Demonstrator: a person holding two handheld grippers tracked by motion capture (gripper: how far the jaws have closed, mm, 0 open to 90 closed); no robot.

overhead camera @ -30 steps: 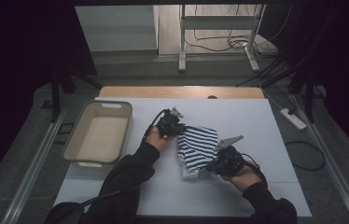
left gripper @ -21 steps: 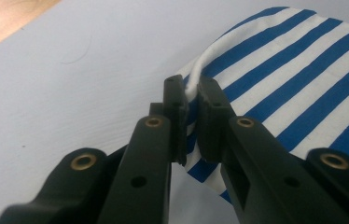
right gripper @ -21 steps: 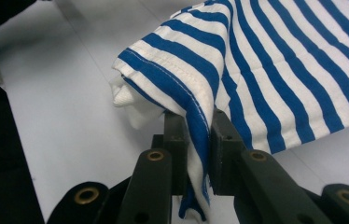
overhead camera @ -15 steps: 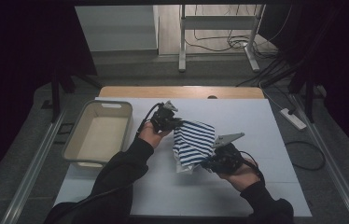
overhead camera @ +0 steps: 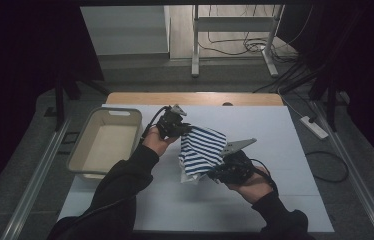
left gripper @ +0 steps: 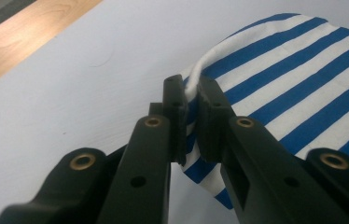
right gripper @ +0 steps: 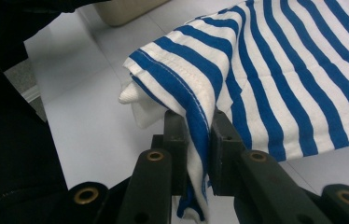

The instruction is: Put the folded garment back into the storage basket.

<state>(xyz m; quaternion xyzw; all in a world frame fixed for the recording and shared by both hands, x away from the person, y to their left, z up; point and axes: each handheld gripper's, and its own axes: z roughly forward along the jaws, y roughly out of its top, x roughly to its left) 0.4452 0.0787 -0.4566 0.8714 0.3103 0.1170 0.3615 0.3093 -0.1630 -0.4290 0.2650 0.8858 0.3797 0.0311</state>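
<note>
A blue-and-white striped cloth (overhead camera: 202, 150) hangs between my two grippers above the white table (overhead camera: 275, 150). My left gripper (overhead camera: 184, 128) is shut on its far upper corner, and the left gripper view shows the cloth (left gripper: 294, 88) pinched between the black jaws of that gripper (left gripper: 190, 119). My right gripper (overhead camera: 214, 173) is shut on the near lower edge. In the right gripper view a folded hem of the cloth (right gripper: 266, 70) is clamped in that gripper (right gripper: 196, 149), with a white fold drooping beside it.
A beige plastic tub (overhead camera: 104, 145) stands at the table's left side, close to the left forearm. A wooden strip (overhead camera: 195, 98) runs along the far edge. A power strip (overhead camera: 314, 127) lies on the floor to the right.
Both hands have risen with the cloth, lifting it off the table. The cloth now hangs stretched and tilted between the grippers instead of lying flat.
</note>
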